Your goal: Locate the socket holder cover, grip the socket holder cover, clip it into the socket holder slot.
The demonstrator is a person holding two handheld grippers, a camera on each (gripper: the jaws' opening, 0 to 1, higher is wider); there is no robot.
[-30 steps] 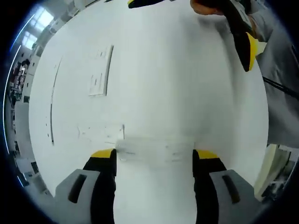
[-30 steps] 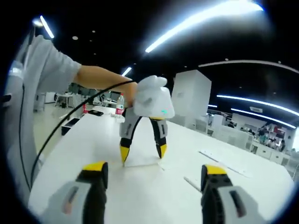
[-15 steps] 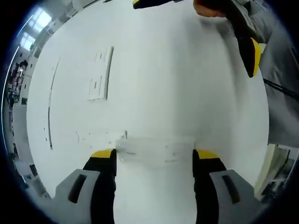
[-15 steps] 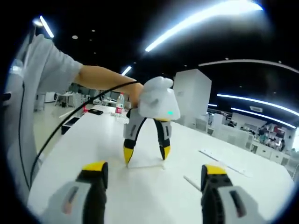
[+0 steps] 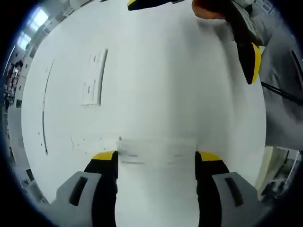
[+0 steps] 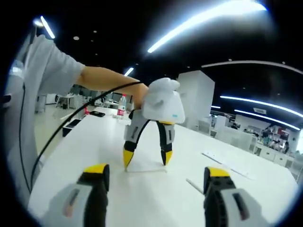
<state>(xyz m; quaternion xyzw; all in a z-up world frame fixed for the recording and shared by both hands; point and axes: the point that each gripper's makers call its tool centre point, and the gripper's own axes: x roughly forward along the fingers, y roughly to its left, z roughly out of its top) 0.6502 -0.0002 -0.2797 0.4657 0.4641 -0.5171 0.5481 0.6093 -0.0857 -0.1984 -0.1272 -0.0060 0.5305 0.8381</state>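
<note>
**Socket holder cover between the left jaws on the table**

Left gripper view: the socket holder cover [image 5: 156, 153], a clear flat strip, lies on the white table [image 5: 156, 85] spanning the left gripper [image 5: 156, 158], whose spread yellow-tipped jaws touch its two ends. A socket holder [image 5: 92, 78] lies well apart.

Right gripper view: the right gripper [image 6: 154, 177] is spread wide, holding nothing, facing the left gripper [image 6: 146, 161] standing over the cover [image 6: 146, 170].

You face a wide white surface [image 6: 94, 142]. At its far end stands a bottle with a red label [image 6: 122, 105], near a dark flat item [image 6: 97, 113]. Behind, a tall white cabinet [image 6: 195, 99] rises under long ceiling light strips [image 6: 208, 19].
</note>
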